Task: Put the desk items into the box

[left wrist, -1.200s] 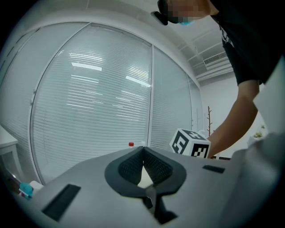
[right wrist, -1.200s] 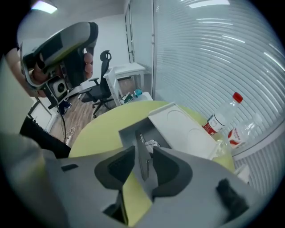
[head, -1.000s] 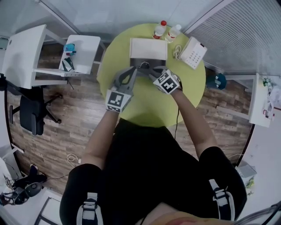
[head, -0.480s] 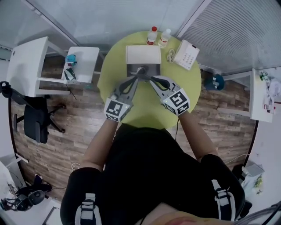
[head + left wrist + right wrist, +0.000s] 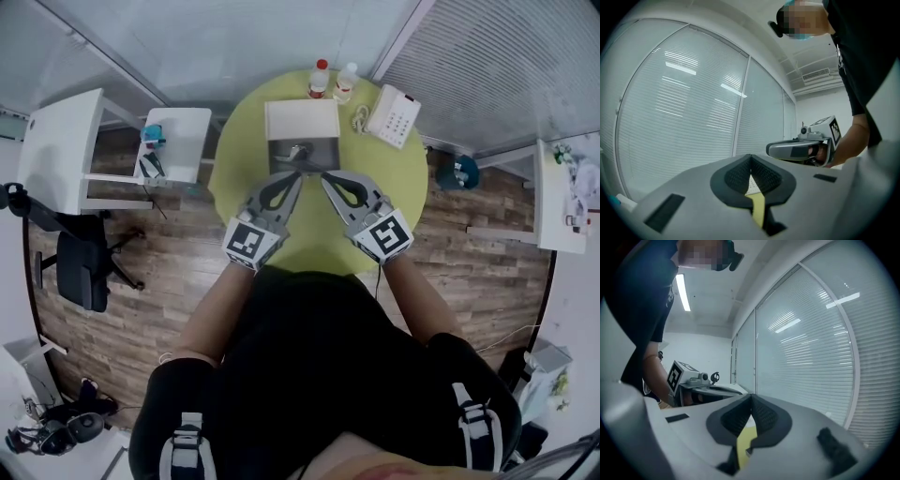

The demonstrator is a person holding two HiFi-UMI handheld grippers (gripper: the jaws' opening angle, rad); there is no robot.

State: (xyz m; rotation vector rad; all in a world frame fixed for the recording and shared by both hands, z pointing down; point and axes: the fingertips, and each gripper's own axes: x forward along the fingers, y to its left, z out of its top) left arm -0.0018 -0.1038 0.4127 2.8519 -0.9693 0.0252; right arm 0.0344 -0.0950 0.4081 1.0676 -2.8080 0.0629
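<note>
Overhead, white-lidded grey box [image 5: 302,120], left gripper [image 5: 750,158] shut, right gripper [image 5: 751,397] just closed — jaws empty.

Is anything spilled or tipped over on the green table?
No, nothing stands out. The red-capped bottle and the clear bottle stand upright behind the open box. The white phone lies flat beside it, and the table shows no spill.

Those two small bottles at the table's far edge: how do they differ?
The left small bottle has a red cap; the right small bottle has a white one. The left small bottle stands behind the open white box; the right small bottle is nearer the white keypad telephone. Both stand side by side on the round yellow-green table, outside the box.
</note>
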